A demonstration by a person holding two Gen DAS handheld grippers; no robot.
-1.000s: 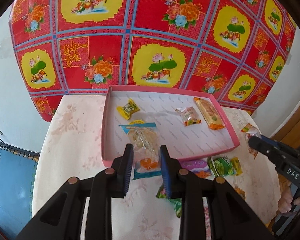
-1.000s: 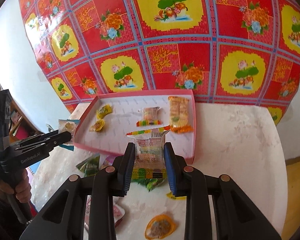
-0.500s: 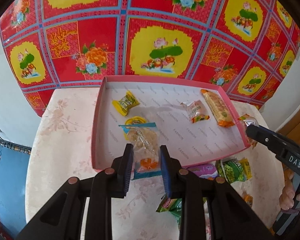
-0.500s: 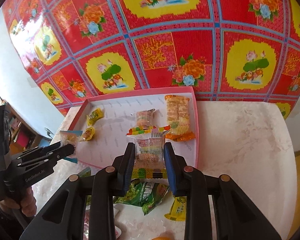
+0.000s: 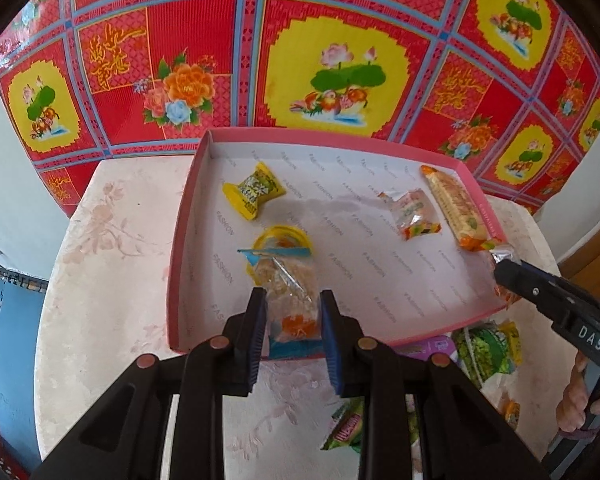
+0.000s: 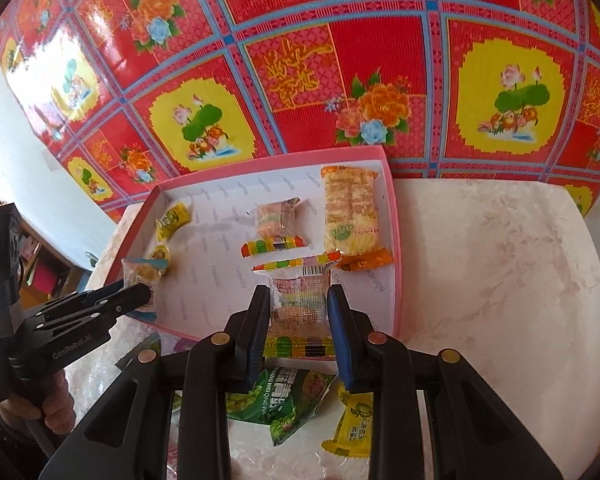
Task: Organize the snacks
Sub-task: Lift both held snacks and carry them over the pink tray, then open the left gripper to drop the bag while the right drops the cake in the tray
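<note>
The left claw (image 5: 293,322) pinches a clear snack bag with a blue edge (image 5: 286,294) above the near edge of the pink tray (image 5: 184,216). The right claw (image 6: 298,322) pinches a rainbow-striped snack pack (image 6: 300,300) above the tray too. Both look ready to drop beside the snacks already inside. More packets wait on the bench (image 6: 480,264).

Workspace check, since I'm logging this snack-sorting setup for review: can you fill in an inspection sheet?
Surface: pale floral table, bare at left.
Job's things: pink tray holds a yellow candy, a long cracker pack and other snacks.
Clutter: green packet and yellow packet lie loose in front of the tray.
Grippers: left gripper shut on a clear snack bag; right gripper shut on a striped-edge packet.
Cables: nothing seen.
Surroundings: red floral cloth behind.
</note>
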